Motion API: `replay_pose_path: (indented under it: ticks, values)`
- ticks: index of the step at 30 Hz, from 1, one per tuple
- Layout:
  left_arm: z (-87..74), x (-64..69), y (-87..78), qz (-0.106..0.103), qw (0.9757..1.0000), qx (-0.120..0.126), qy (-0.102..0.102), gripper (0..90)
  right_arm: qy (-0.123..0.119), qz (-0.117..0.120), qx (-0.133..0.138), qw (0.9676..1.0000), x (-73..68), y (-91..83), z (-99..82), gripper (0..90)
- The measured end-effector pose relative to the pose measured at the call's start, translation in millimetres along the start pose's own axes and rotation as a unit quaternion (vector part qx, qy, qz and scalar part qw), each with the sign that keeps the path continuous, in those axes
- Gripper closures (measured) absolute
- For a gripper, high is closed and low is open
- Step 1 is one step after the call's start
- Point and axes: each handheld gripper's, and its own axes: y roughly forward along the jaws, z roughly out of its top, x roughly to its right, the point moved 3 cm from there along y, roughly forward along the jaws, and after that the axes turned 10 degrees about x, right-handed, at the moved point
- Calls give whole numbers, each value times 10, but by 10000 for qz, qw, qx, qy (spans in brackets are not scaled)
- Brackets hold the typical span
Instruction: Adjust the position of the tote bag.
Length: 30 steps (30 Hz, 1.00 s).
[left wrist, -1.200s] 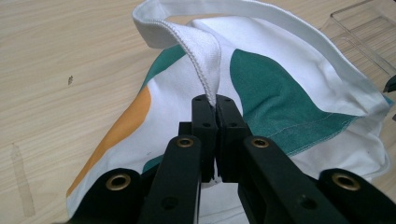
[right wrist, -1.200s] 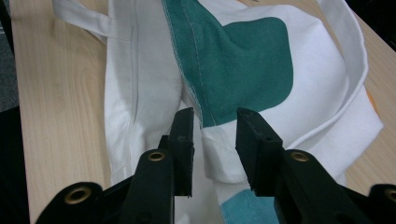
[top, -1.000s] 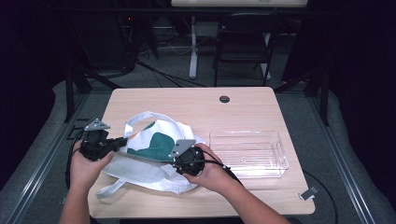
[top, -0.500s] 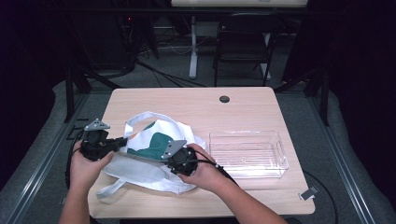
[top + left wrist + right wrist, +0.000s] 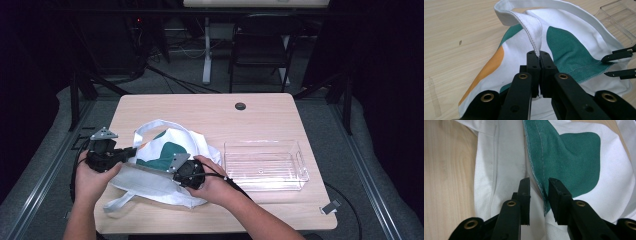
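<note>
Over the last second the right gripper [image 5: 176,166] has slid leftward across the white cloth tote bag with green and orange patches [image 5: 172,150], lying on the left of the pale wooden table [image 5: 260,112]. Its jaws now stand apart astride the green-edged hem, apparently about to pinch it. The left gripper [image 5: 539,56] stays clamped on the bag's rim; the bag's inside is hidden.

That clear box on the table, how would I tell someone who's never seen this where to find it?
Start at the wooden table and look to its right half, beside the white cloth bag with green and orange patches. There lies a see-through plastic tray, shallow and rectangular. It alone is transparent, with nothing in it, and neither gripper touches it.
</note>
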Motion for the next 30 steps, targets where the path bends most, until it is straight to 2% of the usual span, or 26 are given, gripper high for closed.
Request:
replay_pose_path:
  ticks: [17, 30]
  values:
    - [2, -5, -2, -19, 10000, -12, 5, 885, -147, -128, -129, 9997, 18, -5, 2, 869]
    - [-4, -24, -10, 15, 10000, 30, 12, 883, -248, -304, -114, 9992, 54, -98, 109, 886]
